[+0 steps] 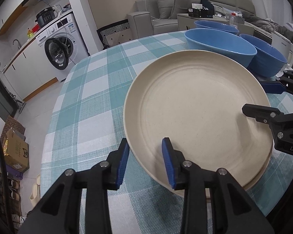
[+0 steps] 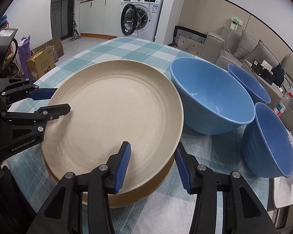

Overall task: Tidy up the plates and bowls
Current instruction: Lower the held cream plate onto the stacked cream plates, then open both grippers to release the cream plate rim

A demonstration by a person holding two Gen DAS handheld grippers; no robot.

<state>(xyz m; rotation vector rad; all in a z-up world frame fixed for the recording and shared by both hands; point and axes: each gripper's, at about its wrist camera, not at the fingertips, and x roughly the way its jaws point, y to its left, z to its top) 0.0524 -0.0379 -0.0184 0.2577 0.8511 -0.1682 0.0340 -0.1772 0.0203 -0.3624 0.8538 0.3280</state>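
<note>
A cream plate [image 2: 111, 113] lies on top of a second plate [image 2: 138, 193] of the same make, whose browner rim shows beneath its near edge, and the pair sits flat on the bench [image 1: 91, 105] under a teal and white checked cloth. The left claw [image 1: 145, 163] straddles the rim of the upper plate, one blue pad outside the edge and the other over the plate's inside; the pads stand apart from the rim with a gap on each side, so the claw is open and grips nothing. The right claw [image 2: 152, 163] straddles the opposite side of the same rim in the same way, its inner pad above the plate's floor and its outer pad just beyond the edge, the jaws parted and clear of the plate. Each claw shows in the other's view at the far side of the plate, one finger over the plate and one outside it. Just beside the plates stands a large blue bowl [image 2: 211, 101], upright, its wall close to the plate's rim; whether they touch I cannot tell. Two more blue bowls [image 2: 250, 83] sit behind and beside it, the nearer one [image 2: 269, 142] tilted toward the camera in the right wrist view. Beyond the bench stand a washing machine [image 2: 140, 17] with its door open, a grey sofa [image 1: 185, 5] with cushions, and a cardboard box [image 2: 41, 64] on the floor.
</note>
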